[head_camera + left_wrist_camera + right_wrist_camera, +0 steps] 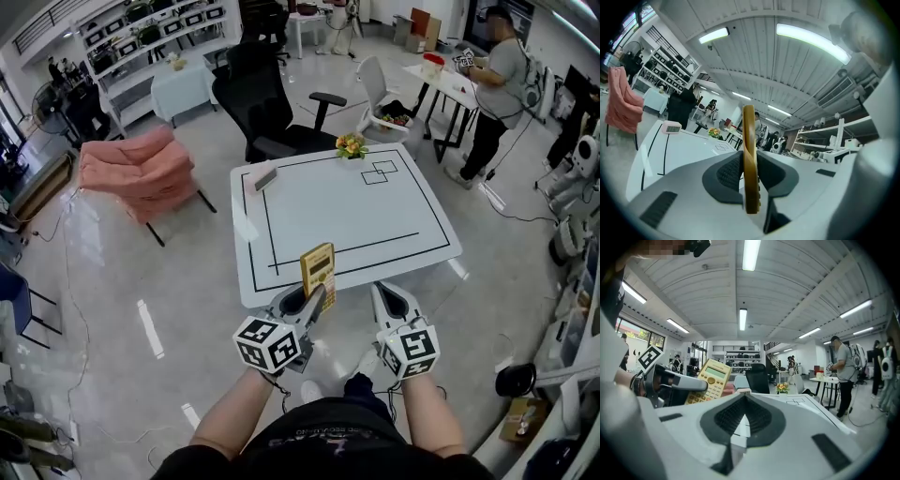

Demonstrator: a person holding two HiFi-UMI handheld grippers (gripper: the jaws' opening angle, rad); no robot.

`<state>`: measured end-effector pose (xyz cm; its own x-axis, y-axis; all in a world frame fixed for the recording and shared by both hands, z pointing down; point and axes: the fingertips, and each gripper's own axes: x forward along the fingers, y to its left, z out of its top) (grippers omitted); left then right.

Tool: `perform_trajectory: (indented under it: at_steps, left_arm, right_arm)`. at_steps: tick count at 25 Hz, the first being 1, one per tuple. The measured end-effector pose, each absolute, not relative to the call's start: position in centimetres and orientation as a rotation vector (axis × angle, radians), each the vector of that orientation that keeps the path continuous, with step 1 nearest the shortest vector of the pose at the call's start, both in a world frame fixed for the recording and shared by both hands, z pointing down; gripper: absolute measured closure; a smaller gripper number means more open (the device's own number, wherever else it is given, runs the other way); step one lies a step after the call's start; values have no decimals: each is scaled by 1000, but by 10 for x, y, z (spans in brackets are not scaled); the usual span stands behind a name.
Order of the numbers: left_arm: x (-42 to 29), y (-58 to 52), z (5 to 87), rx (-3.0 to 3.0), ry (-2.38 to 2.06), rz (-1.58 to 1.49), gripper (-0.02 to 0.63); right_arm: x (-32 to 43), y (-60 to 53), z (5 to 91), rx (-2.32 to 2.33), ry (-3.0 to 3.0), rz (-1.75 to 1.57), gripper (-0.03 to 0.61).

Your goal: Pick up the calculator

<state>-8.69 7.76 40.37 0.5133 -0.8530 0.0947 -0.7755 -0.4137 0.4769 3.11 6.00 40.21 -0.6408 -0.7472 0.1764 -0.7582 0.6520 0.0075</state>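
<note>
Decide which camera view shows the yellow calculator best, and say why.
The right gripper view: the calculator faces it, display and keys visible. The head view shows it small, standing up from the left gripper. The left gripper view shows only its thin edge between the jaws.

Yellow calculator [318, 266] in left hand-held gripper [316, 298], over white table [375, 216] edge

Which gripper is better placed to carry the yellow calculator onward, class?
Left: the left gripper is shut on the calculator, gripping its lower end. The right gripper is shut and empty beside it.
</note>
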Motion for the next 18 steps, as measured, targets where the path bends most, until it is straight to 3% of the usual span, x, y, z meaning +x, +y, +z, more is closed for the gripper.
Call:
perform_trajectory:
  at_steps: [18]
  left_arm:
    - [-92, 69, 407, 2255, -1371, -240, 534]
  right_arm:
    - [28, 46, 401, 1207, -2713, 106, 577]
